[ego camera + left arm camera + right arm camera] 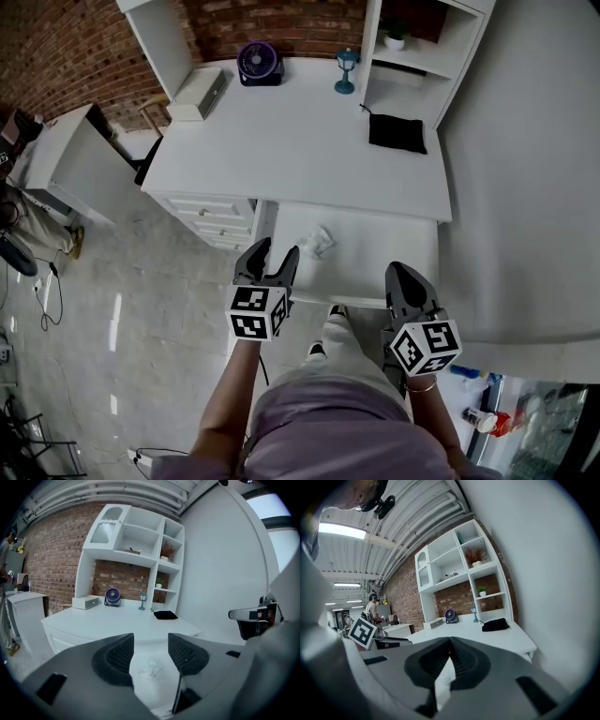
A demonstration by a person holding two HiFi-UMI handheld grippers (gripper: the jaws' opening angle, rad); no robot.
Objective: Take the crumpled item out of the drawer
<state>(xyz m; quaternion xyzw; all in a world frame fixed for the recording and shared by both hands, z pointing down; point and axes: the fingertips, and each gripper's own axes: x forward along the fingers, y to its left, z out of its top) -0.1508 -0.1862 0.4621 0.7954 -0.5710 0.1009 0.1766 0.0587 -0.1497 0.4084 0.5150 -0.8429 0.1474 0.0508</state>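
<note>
The crumpled item (319,241) is a small pale, see-through wad lying on the floor of the open white drawer (384,251) under the desk top. In the left gripper view the crumpled item (151,669) shows between and beyond the jaws. My left gripper (277,251) is open, hovering at the drawer's left front, a little short of the wad. At the drawer's right front edge my right gripper (403,277) is held shut and empty. The right gripper (450,642) shows its jaws meeting at the tips.
On the white desk (281,141) stand a purple fan (258,63), a blue lantern (347,70), a white box (197,94) and a black cloth (397,132). Closed side drawers (211,220) sit left of the open one. A wall runs along the right.
</note>
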